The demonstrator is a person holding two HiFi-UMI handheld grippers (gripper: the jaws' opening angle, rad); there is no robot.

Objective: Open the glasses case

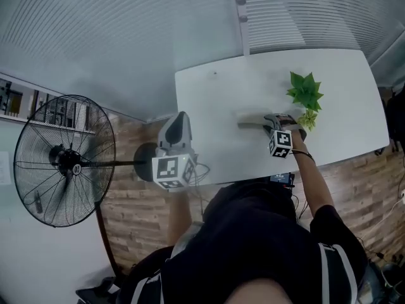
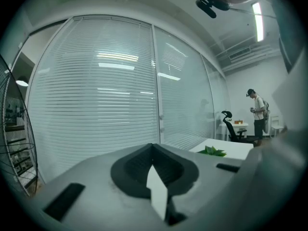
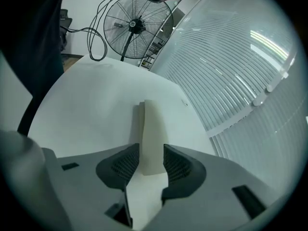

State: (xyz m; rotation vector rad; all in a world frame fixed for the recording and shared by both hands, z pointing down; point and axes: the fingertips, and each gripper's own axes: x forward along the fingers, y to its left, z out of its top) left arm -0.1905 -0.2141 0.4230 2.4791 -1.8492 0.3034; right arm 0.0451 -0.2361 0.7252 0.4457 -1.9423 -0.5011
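- The glasses case (image 1: 252, 124) is lying flat on the white table (image 1: 342, 87), a pale, long, closed shape set a little in from the table's near edge.
- The right gripper (image 1: 272, 123) is reaching onto the table from the near side and pointing down along the case, with its marker cube (image 1: 280, 143) facing up.
- In the right gripper view, the right gripper (image 3: 151, 147) is holding its jaws apart and straddling the near end of the glasses case (image 3: 151, 129). The ribbed dark pads are sitting right at either side of the case, and whether they are pressing on it cannot be told.
- The rest of the case is stretching away across the table (image 3: 96, 95) beyond the jaws.
- The left gripper (image 1: 180, 118) is hanging just off the table's left edge, over the wood-pattern floor (image 1: 136, 201), well apart from the case.
- In the left gripper view, the left gripper (image 2: 153, 146) is keeping its jaws together with nothing between them.
- A small green plant (image 1: 305, 92) is sitting on the table just beyond the right gripper.
- A black pedestal fan (image 1: 63, 160) is standing on the floor to the left of the table.
- White slatted blinds (image 1: 126, 30) are covering the glass wall behind the table.
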